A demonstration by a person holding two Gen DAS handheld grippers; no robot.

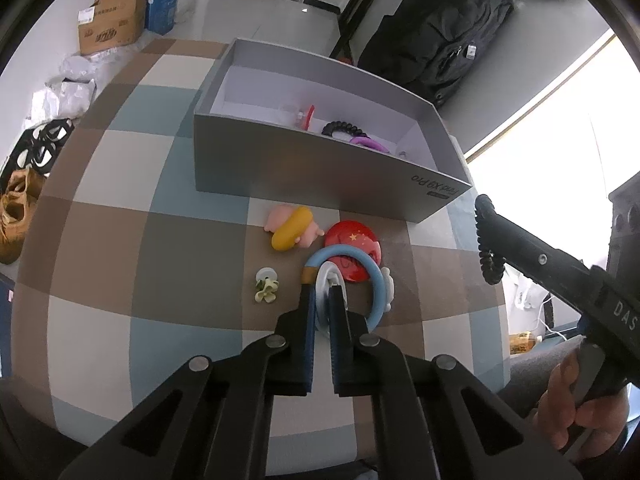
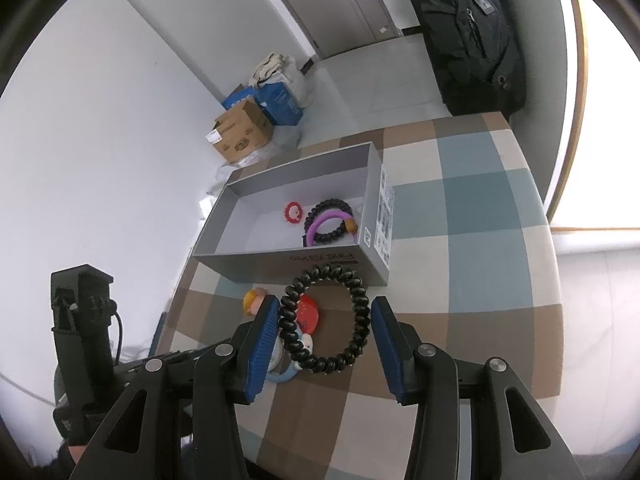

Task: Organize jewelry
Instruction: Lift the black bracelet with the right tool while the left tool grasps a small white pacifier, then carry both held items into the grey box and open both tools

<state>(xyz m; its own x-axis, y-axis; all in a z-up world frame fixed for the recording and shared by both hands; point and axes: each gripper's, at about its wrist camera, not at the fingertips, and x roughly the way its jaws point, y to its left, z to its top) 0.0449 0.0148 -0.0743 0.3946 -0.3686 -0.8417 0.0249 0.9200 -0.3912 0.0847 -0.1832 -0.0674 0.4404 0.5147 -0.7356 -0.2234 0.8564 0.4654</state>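
Over checkered table [image 1: 120,220], left gripper [image 1: 323,300] jaws pinch grey ring [image 1: 326,280]; right gripper [image 2: 324,320] jaws spread w/ black coil bracelet [image 2: 326,316] hanging.

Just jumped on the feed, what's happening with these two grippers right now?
A person is sorting jewelry into the open grey cardboard box on the checkered table. The left gripper is closed on a pale grey ring beside the light blue bangle. The right gripper is spread wide, with the black spiral coil bracelet hanging against its left finger, near the box. A purple ring already lies inside.
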